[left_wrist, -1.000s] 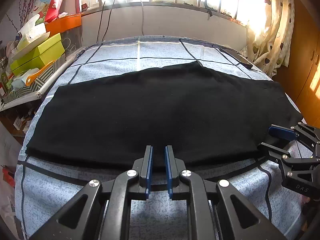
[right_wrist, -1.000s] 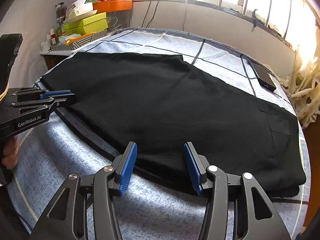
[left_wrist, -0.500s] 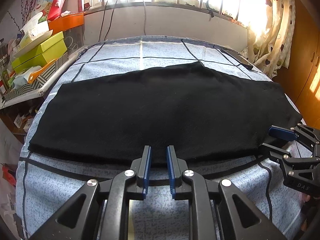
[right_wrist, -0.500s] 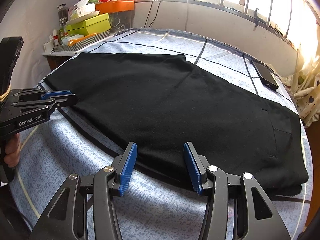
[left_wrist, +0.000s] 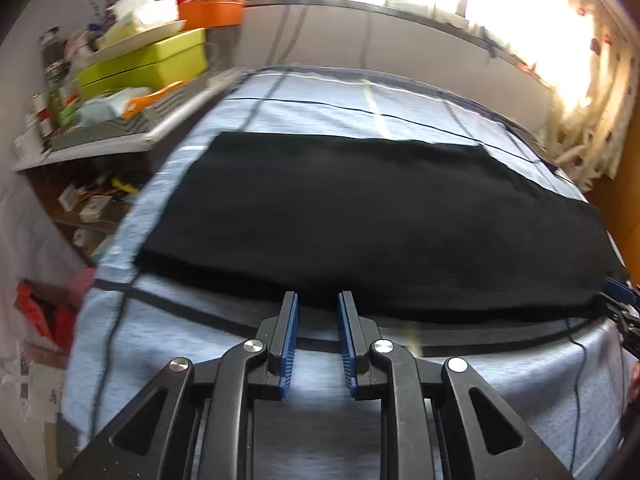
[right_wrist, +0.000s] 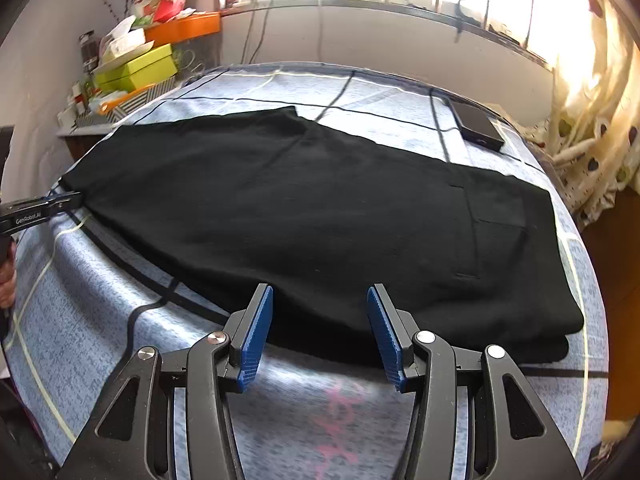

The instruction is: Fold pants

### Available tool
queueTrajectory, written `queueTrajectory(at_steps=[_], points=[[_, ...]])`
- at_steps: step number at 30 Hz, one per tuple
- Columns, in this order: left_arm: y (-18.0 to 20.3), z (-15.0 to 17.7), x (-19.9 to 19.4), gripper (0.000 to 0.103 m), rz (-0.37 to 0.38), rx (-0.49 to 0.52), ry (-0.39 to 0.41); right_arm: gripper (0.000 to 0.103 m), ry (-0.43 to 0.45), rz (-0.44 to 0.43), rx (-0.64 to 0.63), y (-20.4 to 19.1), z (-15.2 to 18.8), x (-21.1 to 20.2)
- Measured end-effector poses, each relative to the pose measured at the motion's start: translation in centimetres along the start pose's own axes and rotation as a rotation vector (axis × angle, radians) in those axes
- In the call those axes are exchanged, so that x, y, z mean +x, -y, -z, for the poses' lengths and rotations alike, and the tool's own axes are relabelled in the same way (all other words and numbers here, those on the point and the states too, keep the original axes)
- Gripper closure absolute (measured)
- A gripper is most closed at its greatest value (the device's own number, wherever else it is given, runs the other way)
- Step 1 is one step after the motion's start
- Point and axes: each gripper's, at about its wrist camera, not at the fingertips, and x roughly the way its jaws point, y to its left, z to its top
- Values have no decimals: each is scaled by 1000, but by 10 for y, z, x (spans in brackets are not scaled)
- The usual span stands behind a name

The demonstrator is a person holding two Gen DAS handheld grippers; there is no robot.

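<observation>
Black pants (left_wrist: 360,220) lie flat, folded lengthwise, across a blue checked bed sheet (left_wrist: 192,344); the pocket end is on the right (right_wrist: 500,216). My left gripper (left_wrist: 317,300) hovers at the pants' near edge toward the leg end. Its jaws are opening and only bare sheet shows between them. It also shows at the left edge of the right wrist view (right_wrist: 60,200). My right gripper (right_wrist: 320,296) stands wide open over the near edge toward the pocket end, with the fabric unpinched. Its blue tip peeks in at the right of the left wrist view (left_wrist: 616,292).
A cluttered shelf with green boxes (left_wrist: 148,64) and an orange tray (right_wrist: 184,28) borders the bed's left side. A flat black device (right_wrist: 476,124) lies on the sheet at the far right, near a curtain (right_wrist: 592,120). A person's hand (right_wrist: 6,280) shows at the left.
My left gripper has slid left along the pants' near edge and its jaws have spread a little. The right gripper has shifted slightly, still wide open. The pants lie as before.
</observation>
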Motion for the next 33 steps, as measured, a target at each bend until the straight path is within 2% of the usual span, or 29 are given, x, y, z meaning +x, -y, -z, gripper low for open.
queueTrajectory(at_steps=[4,6,9,13,15,19,26,33], points=[[-35,-2,-3,81,-74,-71,12,53,4,25,13,7,0,-4],[-52,-3,-5,80,-86,-124,19,53,11,33,11,7,-2,-7],[-74,-2,-8,73,-44,-216,25,53,25,32,3,5,-6,-10],[-81,-1,-5,59,27,-292,29,53,32,17,-6,0,-11,-7],[-82,-1,-2,58,43,-325,36,53,32,10,-14,-3,-13,-6],[-83,-5,1,51,55,-352,52,53,37,-4,-25,-8,-15,-5],[-87,-17,12,51,32,-406,80,53,38,-12,-22,-11,-18,-2],[-82,-17,13,53,3,-404,84,53,42,-21,-11,-10,-19,-2]])
